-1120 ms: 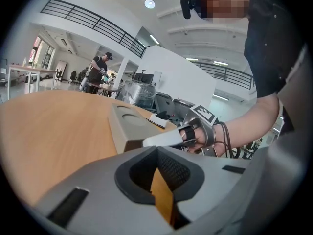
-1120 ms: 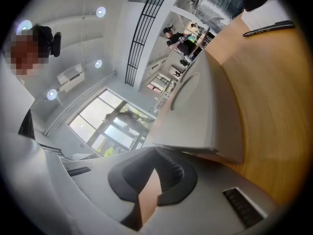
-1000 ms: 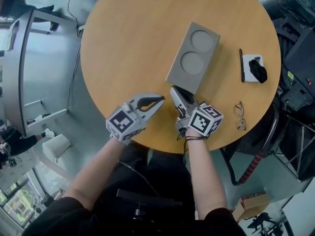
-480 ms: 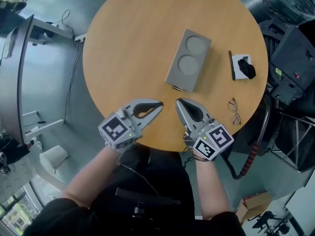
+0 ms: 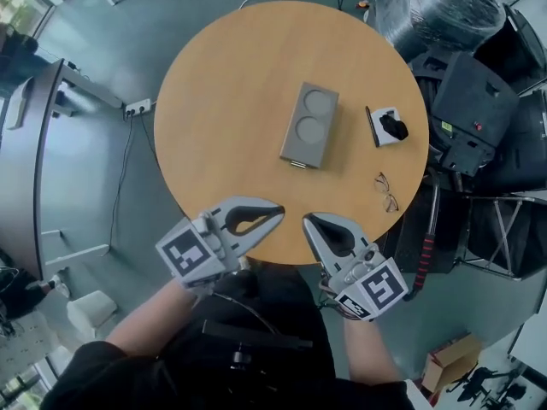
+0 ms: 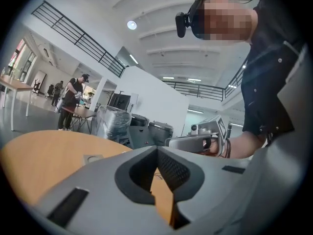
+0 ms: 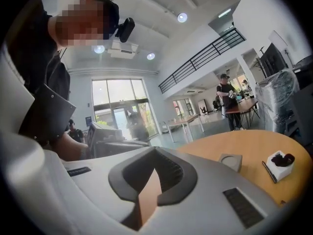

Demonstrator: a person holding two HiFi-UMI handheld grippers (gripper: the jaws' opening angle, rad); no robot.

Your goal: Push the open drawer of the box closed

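The grey box (image 5: 309, 125), with two round recesses in its top, lies in the middle of the round wooden table (image 5: 222, 101). Its near end looks flush, with a small handle (image 5: 297, 164) showing. Both grippers hang at the table's near edge, well short of the box. My left gripper (image 5: 279, 211) is shut and empty, its tip pointing right. My right gripper (image 5: 308, 221) is shut and empty too. The box shows small and far off in the left gripper view (image 6: 92, 158) and in the right gripper view (image 7: 230, 160).
Right of the box sit a white block with a black object (image 5: 391, 126) and a black pen (image 5: 371, 120). A pair of glasses (image 5: 386, 192) lies near the table's right edge. Black equipment and wrapped goods stand off the table at the right.
My right gripper has drawn back from the box's near end to the table edge. The left gripper has also pulled back. The head camera now sees the table from farther away.
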